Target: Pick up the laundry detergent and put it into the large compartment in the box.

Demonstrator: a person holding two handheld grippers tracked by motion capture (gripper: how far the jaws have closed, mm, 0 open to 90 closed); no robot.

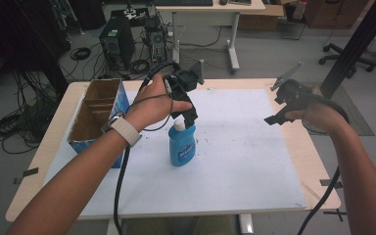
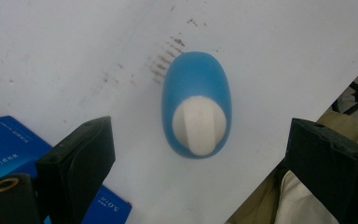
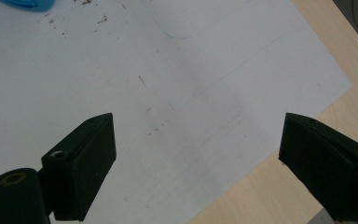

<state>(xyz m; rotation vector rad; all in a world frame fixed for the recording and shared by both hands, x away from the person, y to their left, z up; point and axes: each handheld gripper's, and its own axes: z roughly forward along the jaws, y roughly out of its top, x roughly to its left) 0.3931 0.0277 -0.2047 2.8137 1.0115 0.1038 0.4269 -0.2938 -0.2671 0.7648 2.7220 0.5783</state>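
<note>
Left claw in high view hovers right over blue bottle, upright mid worktop, box beside. Left gripper view: jaws wide apart, white cap between, prob not touching, so grasp not done. Right gripper view: right claw jaws apart, idle.

a lab: computer tower, tangled floor cables, desks.

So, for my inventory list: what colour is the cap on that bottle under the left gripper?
White, on a blue bottle; the cap shows best in the left gripper view.
</note>
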